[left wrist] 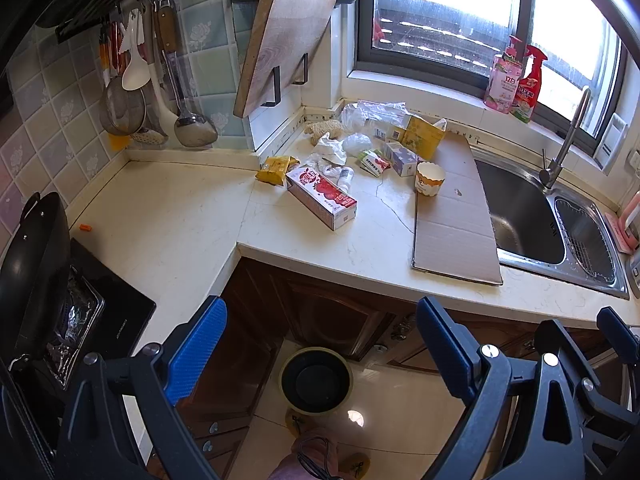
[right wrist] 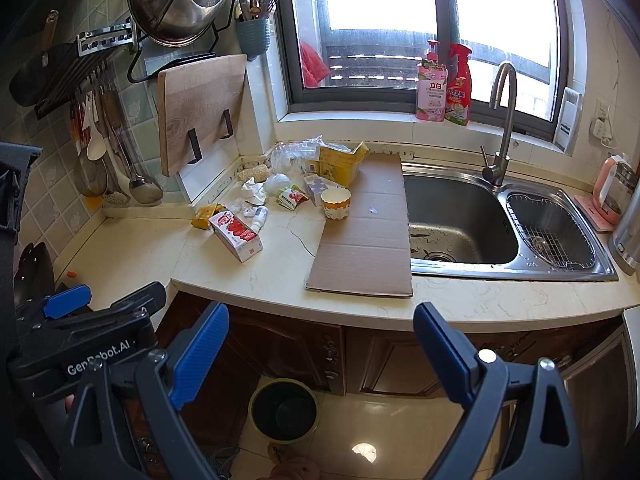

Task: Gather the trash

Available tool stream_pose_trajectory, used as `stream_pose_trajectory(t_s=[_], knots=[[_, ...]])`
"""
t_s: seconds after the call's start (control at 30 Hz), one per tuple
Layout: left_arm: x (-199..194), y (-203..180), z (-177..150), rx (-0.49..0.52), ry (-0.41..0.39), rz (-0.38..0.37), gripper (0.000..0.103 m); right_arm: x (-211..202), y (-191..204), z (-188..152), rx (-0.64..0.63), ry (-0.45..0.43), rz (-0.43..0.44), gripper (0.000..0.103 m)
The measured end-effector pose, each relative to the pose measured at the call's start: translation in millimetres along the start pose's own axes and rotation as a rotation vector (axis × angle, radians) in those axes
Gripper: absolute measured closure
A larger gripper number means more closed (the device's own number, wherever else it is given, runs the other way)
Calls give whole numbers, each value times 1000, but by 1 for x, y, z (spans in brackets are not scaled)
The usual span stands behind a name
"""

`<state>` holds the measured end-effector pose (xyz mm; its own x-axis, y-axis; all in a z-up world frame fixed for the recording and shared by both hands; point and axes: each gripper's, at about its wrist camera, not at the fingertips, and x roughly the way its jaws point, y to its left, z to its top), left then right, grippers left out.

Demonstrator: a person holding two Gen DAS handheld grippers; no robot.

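Observation:
Litter lies in the counter's back corner: a red-and-white strawberry carton (left wrist: 322,196) (right wrist: 236,234), a yellow wrapper (left wrist: 274,168), a paper cup (left wrist: 429,178) (right wrist: 335,202), a yellow box (left wrist: 424,136), crumpled tissues (left wrist: 330,148) and plastic bags (left wrist: 376,112). A flat cardboard sheet (left wrist: 452,220) (right wrist: 364,240) lies beside the sink. A dark round bin (left wrist: 316,384) (right wrist: 284,408) stands on the floor below. My left gripper (left wrist: 322,308) hovers in front of the counter edge, open, with nothing between its blue pads. My right gripper (right wrist: 320,312) is beside it, open and empty too.
A steel double sink (right wrist: 460,216) with a tall tap (right wrist: 504,120) sits on the right. A black wok (left wrist: 32,272) rests on the hob at the left. Utensils (left wrist: 160,80) and a cutting board (left wrist: 280,48) hang on the tiled wall. Bottles (right wrist: 444,84) stand on the windowsill.

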<state>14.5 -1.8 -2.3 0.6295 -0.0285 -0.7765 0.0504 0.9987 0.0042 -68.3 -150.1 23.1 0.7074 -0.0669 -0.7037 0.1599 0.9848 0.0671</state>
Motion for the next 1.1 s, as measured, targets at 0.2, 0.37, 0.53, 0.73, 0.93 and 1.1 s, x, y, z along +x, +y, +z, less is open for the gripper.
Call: stream_pose_trajectory(t_s=[0.2,0.37,0.53,0.73,0.93,1.1], knots=[[0,-1,0,6,-5,-4,12,0,-1,0,-1,1,0,9],[-1,-2,-1,9,-7,-8,16,1,-2,-3,-2,3,3,9],[2,-4,-4,11,12,13,16,2,-1,-6,-10,6,15,9],[11,1,-7,-4,52,-2,16,4,2,-6,-21,14,27,9],[19,8,-9,-24,74,9,15,11,8,-3,-36,30,42,9],[23,15,-9,-34,44,14,14,20,14,-1,-53,47,66,9]])
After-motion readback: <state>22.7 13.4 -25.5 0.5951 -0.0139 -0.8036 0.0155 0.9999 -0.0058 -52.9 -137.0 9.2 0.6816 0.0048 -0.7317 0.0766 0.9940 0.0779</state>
